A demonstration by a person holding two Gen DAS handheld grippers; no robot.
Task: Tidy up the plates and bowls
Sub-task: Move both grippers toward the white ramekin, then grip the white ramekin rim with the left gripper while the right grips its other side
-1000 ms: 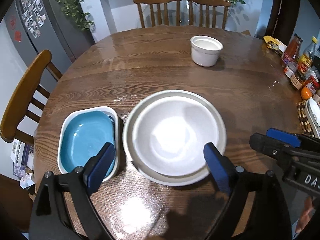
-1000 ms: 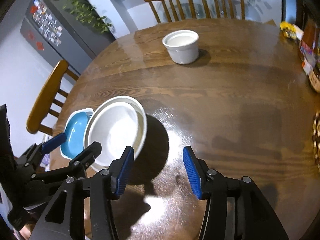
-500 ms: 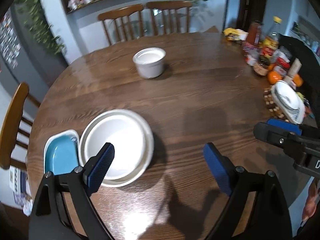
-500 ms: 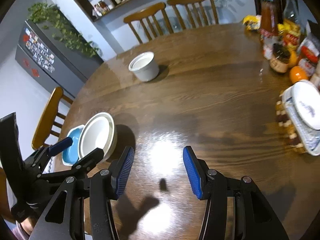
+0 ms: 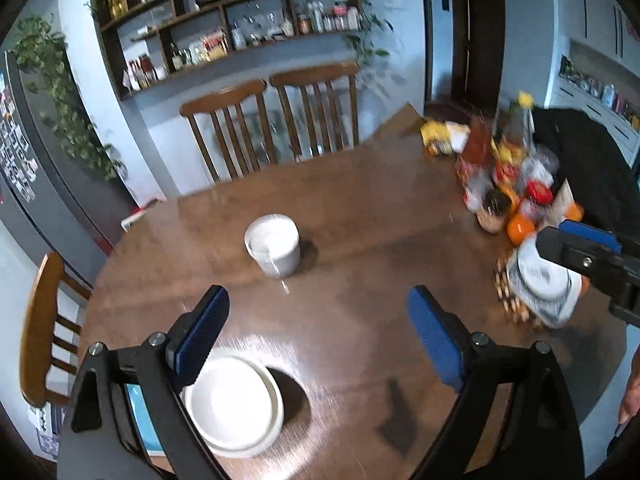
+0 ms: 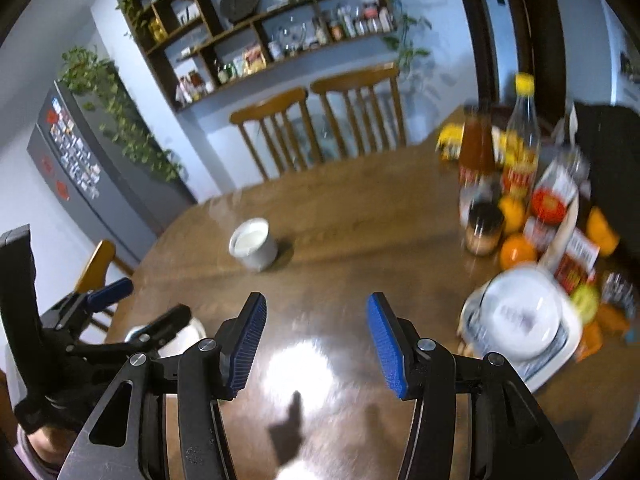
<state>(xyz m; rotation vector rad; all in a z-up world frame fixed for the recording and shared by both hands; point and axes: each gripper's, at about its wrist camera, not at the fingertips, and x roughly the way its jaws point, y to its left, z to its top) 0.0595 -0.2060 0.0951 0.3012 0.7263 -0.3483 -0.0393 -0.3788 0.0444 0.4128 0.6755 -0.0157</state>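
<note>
Both grippers are released and carry nothing: the left gripper [image 5: 318, 334] spread wide, the right gripper [image 6: 316, 346] half spread. The small white bowl [image 5: 273, 245] stands well ahead of both on the worktop [image 5: 360, 220], while the stacked white bowls [image 5: 234, 404] sit just below the left gripper's left finger. The risk is that a reach for the plate [image 6: 520, 316] ahead and right of the right gripper knocks the bottles [image 6: 496, 148] crowded beside it.

I see a home dining room joined to a kitchen. A round wooden surface [image 5: 360, 208] stands with wooden chairs [image 5: 272, 120] around it. On the wall, open shelves [image 6: 280, 28] hold jars and bottles. A grey fridge [image 6: 80, 168] carries magnets and photos, with a green plant [image 6: 120, 120] hanging beside it. Sauce bottles [image 6: 500, 148] and oranges [image 6: 518, 250] crowd one edge.
</note>
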